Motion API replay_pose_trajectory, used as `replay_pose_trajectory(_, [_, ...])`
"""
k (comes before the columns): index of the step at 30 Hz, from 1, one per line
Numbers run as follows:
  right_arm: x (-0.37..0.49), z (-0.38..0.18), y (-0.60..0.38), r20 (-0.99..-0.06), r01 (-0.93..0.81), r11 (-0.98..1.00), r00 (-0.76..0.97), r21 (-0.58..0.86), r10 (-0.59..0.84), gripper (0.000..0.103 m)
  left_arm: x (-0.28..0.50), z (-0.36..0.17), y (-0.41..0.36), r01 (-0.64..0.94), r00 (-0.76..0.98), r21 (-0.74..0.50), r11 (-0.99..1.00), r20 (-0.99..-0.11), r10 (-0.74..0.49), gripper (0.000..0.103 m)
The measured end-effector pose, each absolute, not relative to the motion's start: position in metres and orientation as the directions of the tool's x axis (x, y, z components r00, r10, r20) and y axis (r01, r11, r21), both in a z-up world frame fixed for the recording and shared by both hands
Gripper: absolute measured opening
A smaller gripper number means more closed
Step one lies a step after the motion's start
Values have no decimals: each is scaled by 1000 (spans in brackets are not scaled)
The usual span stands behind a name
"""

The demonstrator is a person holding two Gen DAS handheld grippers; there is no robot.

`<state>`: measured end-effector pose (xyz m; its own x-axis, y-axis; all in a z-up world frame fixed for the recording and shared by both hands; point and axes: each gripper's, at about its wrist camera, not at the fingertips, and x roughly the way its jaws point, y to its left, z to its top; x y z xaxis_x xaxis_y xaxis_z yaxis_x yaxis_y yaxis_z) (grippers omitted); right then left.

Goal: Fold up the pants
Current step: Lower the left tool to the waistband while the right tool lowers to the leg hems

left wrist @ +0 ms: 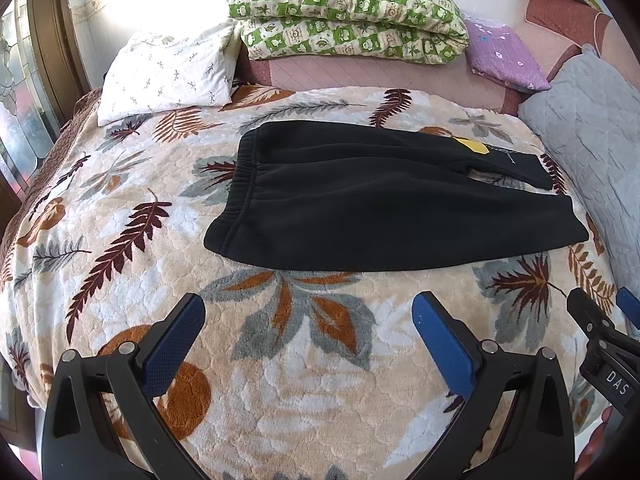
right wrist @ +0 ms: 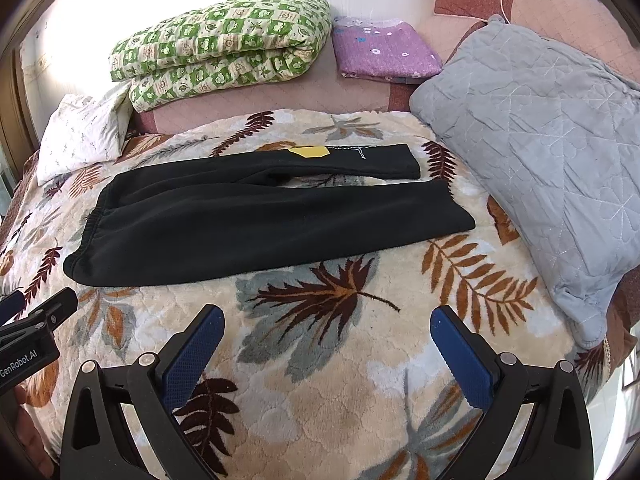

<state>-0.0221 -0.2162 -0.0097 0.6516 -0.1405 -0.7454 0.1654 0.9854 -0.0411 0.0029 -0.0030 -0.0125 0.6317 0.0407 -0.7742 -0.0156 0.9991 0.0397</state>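
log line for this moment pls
left gripper open, empty | right gripper open, empty | black pants flat on leaf blanket, untouched

The black fleece pants [left wrist: 360, 208] [right wrist: 256, 224] lie flat and unfolded on the leaf-patterned blanket [left wrist: 280, 340] [right wrist: 320, 380], elastic waistband at the left, both legs stretching right, slightly parted, a yellow patch on the far leg.

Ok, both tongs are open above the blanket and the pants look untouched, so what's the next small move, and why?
Probably bring the left tongs forward to the waistband. The black pants lie flat with both legs spread apart, the far leg not stacked on the near one, and neither the left nor the right tongs holds fabric yet.
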Motion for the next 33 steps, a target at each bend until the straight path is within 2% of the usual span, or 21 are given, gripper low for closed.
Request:
replay_pose_trajectory(6, [-12,-13,-218,-751,159,986,646,-38,-133,103,12,-17,-7,-18,622,48,999,-782,49,103])
replay_pose_trajectory(12, [4,-14,-231,-768,123,992,636,-2,-80,103,39,-14,-6,33,562,64,997,-827,34,103])
replay_pose_trajectory(16, [27,-1,-268,-763,122,992,644,25,-60,103,80,7,19,38,541,18,999,-841,-6,103])
replay_pose_trajectory(22, [102,24,-337,-761,153,987,634,-55,-141,102,179,23,65,5,431,-56,998,-901,-53,103])
replay_pose_trajectory(26, [171,18,-374,-803,187,982,582,-19,-127,102,242,6,98,-79,325,-115,990,-942,-83,103])
replay_pose_trajectory(33, [236,-16,-395,-849,184,983,521,9,-89,99,290,-48,110,-162,173,-200,966,-970,-172,103])
